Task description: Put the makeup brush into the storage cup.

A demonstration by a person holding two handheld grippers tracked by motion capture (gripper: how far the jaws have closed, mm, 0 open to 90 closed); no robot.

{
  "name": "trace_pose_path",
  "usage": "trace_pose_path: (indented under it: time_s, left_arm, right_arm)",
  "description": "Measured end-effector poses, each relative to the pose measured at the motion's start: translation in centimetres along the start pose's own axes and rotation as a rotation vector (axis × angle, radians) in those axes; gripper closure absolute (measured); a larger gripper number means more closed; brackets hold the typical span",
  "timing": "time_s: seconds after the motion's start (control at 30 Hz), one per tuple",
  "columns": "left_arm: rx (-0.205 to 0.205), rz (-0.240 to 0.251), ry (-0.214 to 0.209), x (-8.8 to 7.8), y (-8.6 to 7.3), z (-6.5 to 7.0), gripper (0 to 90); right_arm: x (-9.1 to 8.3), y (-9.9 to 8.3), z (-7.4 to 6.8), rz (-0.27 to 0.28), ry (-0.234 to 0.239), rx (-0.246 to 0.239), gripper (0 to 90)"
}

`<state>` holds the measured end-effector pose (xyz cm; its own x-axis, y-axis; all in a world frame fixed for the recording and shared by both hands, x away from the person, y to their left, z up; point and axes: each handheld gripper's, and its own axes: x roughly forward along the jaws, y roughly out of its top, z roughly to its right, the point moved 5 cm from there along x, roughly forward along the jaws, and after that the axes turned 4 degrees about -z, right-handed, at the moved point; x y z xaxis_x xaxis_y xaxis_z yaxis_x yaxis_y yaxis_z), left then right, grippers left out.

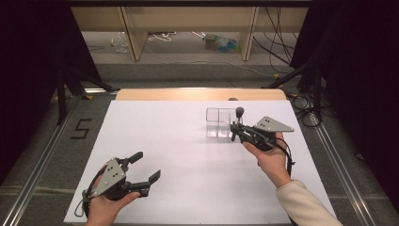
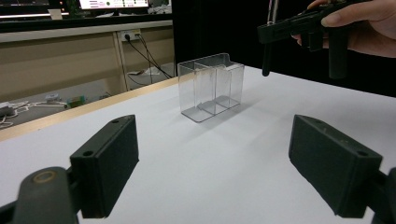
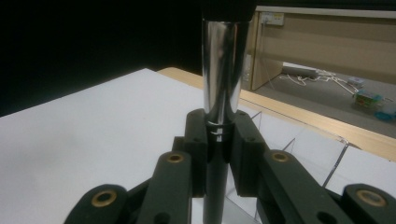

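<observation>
The right gripper (image 1: 234, 128) is closed on a brush (image 1: 237, 120), whose long axis stands upright (dark head on top). It hangs just at the near right edge of the clear box (image 1: 217, 123), whose compartments look empty. The left gripper (image 1: 147, 167) is wide open, holding nothing, well apart.

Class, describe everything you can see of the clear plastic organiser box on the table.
The clear organiser box looks like transparent plastic, split by inner walls into compartments, all apparently empty. It stands upright on the white table near the far right. The right hand-held gripper, shut on a makeup brush, hovers beside it; contact unclear.
</observation>
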<state>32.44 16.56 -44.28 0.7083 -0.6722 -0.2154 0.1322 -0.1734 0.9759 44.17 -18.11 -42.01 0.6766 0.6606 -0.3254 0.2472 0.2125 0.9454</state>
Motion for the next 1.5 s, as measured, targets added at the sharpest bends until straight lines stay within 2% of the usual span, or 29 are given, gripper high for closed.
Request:
trace_pose_path:
  time_s: [0.57,0.7,1.1,1.27,1.3,1.33,1.37,1.5]
  left_arm:
    - [-0.004,-0.002,0.001,0.0,0.0,0.0,16.0]
    - [-0.004,-0.002,0.001,0.0,0.0,0.0,16.0]
    - [-0.003,-0.001,0.001,0.0,0.0,0.0,16.0]
    - [-0.005,-0.003,0.000,0.0,0.0,0.0,16.0]
    - [0.000,0.012,-0.008,0.1,0.0,0.0,16.0]
    - [0.001,0.011,-0.007,0.1,0.0,0.0,16.0]
    - [-0.004,-0.002,0.001,0.0,0.0,0.0,16.0]
    - [-0.003,-0.003,0.001,0.0,-0.1,0.0,16.1]
  right_arm:
    - [-0.1,0.2,0.5,0.011,-0.018,0.005,79.5]
    - [-0.1,0.1,0.5,-0.004,-0.017,0.007,79.5]
    - [-0.1,0.1,0.8,0.011,-0.016,0.005,79.5]
    - [-0.2,0.1,1.0,-0.001,-0.022,0.003,79.5]
    - [-0.2,0.1,1.0,0.001,-0.022,0.006,79.5]
    - [-0.1,0.2,1.0,0.016,-0.024,0.006,79.5]
    - [-0.2,0.1,1.0,0.007,-0.026,0.006,79.5]
    - [-0.2,0.1,1.1,0.004,-0.027,0.010,79.5]
